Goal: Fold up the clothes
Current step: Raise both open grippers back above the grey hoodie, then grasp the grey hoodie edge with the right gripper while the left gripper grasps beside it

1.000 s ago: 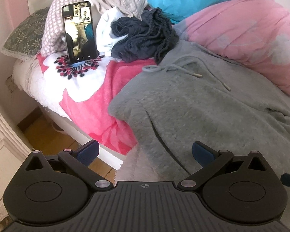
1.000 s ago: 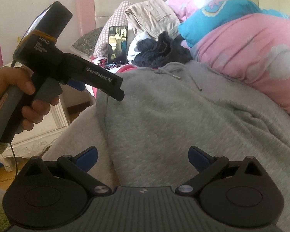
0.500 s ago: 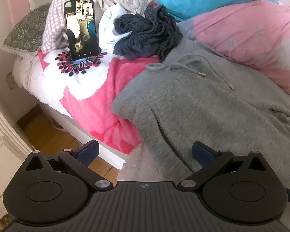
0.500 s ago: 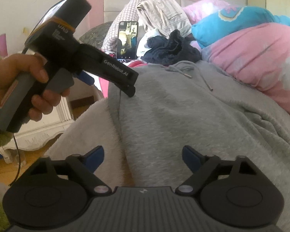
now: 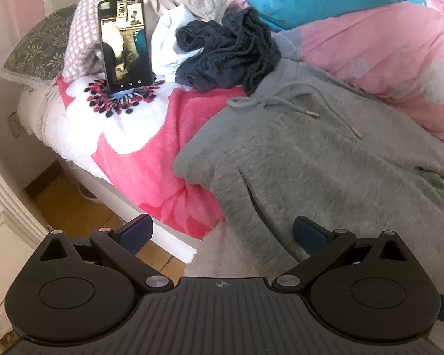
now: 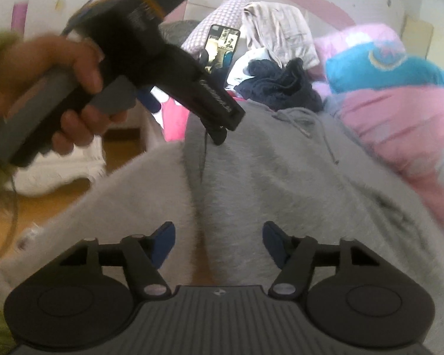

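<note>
I have the grey sweatpants (image 5: 325, 159) spread across the bed (image 5: 83, 136), waistband toward twelve o'clock with the drawstring (image 5: 284, 109) lying loose on top, so the garment is laid flat and ready for a first fold. The near edge hangs toward me at six o'clock, over a pale fleecy blanket (image 6: 139, 201), which is where a grab is easiest.

My left claw (image 5: 222, 232) hangs over that near corner with its blue pads wide apart and nothing between them; I judge it is waiting above the side seam so both sides can lift together.

My right claw (image 6: 216, 241) has just been closing, yet its pads are apart and the grey fabric lies beyond them, not pinched (the view is blurred, so I cannot tell whether a tip brushes the cloth). I read it as lining up on the hem.

In the right view the person's hand (image 6: 59, 88) grips the other handle at ten o'clock, angled down at the waistband side.

A phone (image 5: 124, 44) stands propped at eleven o'clock against the pillows, probably to film, and the dark crumpled garment (image 5: 228, 56) beside it at twelve looks like laundry waiting its turn, well clear of the fold area.
</note>
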A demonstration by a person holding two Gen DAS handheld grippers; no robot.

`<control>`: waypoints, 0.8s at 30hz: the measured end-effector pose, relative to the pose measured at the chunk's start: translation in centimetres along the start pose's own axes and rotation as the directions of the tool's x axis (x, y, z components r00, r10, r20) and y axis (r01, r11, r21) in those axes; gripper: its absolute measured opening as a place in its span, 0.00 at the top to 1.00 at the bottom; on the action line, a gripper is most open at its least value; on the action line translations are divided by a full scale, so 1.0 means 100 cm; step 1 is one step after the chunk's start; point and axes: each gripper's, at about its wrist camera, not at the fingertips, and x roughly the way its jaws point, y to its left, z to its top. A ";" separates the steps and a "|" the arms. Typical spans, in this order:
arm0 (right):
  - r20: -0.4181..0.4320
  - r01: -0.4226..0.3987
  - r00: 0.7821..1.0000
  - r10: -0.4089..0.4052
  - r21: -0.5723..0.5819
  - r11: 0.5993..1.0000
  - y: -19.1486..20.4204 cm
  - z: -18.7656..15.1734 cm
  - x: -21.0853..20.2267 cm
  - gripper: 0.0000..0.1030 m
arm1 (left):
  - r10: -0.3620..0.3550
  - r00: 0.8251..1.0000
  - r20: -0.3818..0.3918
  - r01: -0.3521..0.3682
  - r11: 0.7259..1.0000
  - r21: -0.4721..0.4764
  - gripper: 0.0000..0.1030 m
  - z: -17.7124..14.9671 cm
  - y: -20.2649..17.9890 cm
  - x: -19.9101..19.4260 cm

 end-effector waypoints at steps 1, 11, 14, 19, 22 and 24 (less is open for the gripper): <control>-0.003 0.025 1.000 -0.025 -0.028 0.999 0.002 -0.001 0.001 0.38 | 0.005 1.000 -0.005 -0.005 1.000 0.003 0.01 0.001 -0.002 0.001; -0.097 0.087 0.988 -0.116 -0.266 0.960 0.027 -0.016 0.018 0.45 | 0.022 0.999 -0.026 -0.021 0.999 0.029 0.01 0.005 -0.013 0.008; -0.092 0.105 0.986 -0.139 -0.302 0.947 0.031 -0.017 0.024 0.45 | 0.028 0.999 -0.033 -0.027 0.999 0.028 0.01 0.006 -0.014 0.009; -0.069 0.128 0.984 -0.166 -0.380 0.916 0.039 -0.020 0.028 0.45 | 0.036 0.998 -0.043 -0.035 0.999 0.020 0.01 0.007 -0.016 0.010; -0.062 0.142 0.982 -0.180 -0.391 0.909 0.039 -0.020 0.031 0.55 | 0.044 0.998 -0.042 -0.044 0.999 0.018 0.01 0.007 -0.017 0.010; -0.062 0.150 0.980 -0.188 -0.385 0.910 0.036 -0.018 0.033 0.60 | 0.047 0.998 -0.041 -0.046 0.999 0.020 0.01 0.006 -0.018 0.010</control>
